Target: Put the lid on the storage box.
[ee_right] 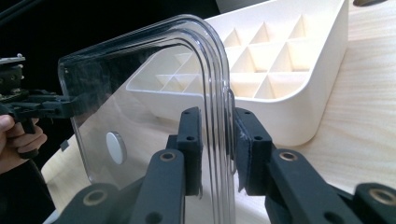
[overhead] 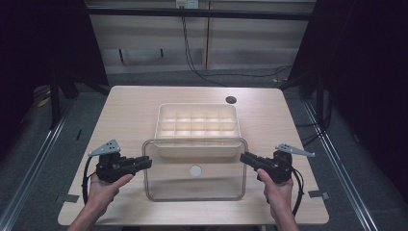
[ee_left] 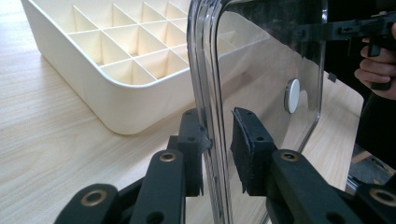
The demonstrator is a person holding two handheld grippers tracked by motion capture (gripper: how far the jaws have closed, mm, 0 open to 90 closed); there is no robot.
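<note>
Presumably mid-placement: clear lid (overhead: 195,169) with round knob (overhead: 195,170) held level just above table (overhead: 130,106), near edge of divided organiser tray (overhead: 197,126), left gripper (overhead: 144,162) and right gripper (overhead: 246,159) each clamping an opposite rim. Best kept level, both hands moving together, corners squared to tray before lowering. Count: one lid, one tray, two grippers.

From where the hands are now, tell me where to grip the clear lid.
Grip the clear lid by its two short side rims, one hand-held gripper from each side: the raised lip fits between the jaws, and its wide flat panel needs balanced support.
</note>
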